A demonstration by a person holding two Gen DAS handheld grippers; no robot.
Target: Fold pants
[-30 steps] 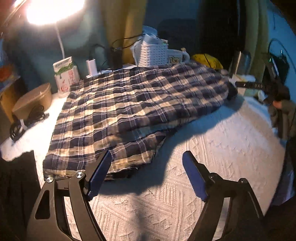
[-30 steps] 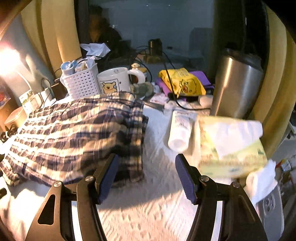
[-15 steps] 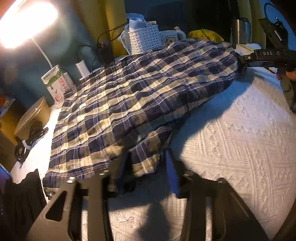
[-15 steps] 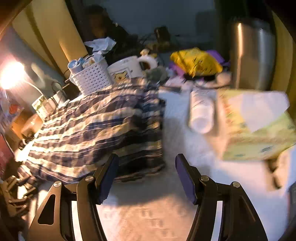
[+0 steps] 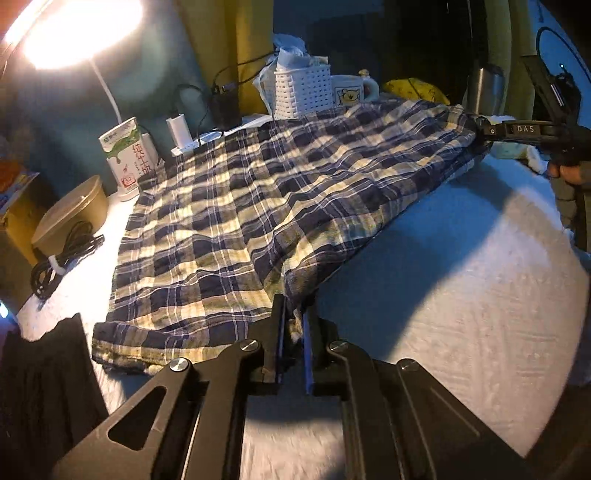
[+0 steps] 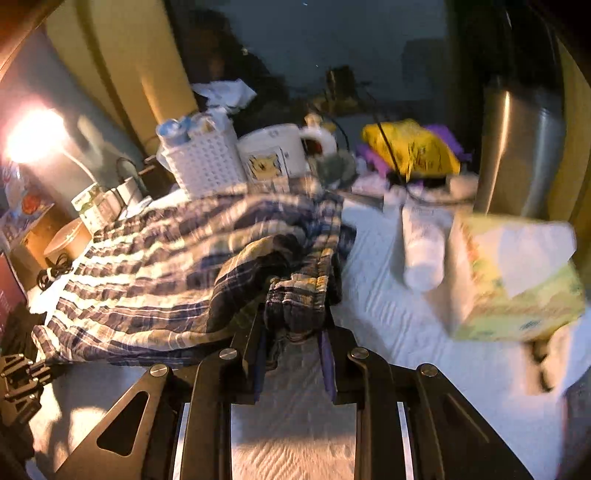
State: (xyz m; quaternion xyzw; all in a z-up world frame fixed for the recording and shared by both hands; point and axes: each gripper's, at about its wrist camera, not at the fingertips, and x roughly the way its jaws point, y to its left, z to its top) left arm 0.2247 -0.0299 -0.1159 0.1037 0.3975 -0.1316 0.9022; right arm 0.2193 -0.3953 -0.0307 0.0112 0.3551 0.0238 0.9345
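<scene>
The navy and cream plaid pants (image 5: pixel 280 192) lie spread over the white textured cover (image 5: pixel 461 295). My left gripper (image 5: pixel 293 332) is shut on the pants' near edge at the crotch. My right gripper (image 6: pixel 291 332) is shut on the bunched waistband (image 6: pixel 295 291) and lifts it a little off the cover; it also shows in the left wrist view (image 5: pixel 517 129) at the pants' far right end. The right wrist view is blurred by motion.
Behind the pants stand a white basket (image 5: pixel 301 90), a bear mug (image 5: pixel 349 92), a milk carton (image 5: pixel 127 155), a charger (image 5: pixel 179 129) and a lit lamp (image 5: pixel 74 29). At right are a steel flask (image 6: pixel 517 147), a tissue box (image 6: pixel 517 277), a white tube (image 6: pixel 423 251).
Both grippers have moved forward and closed on the pants: the left on the near edge, the right on the waistband, which now rises bunched.
</scene>
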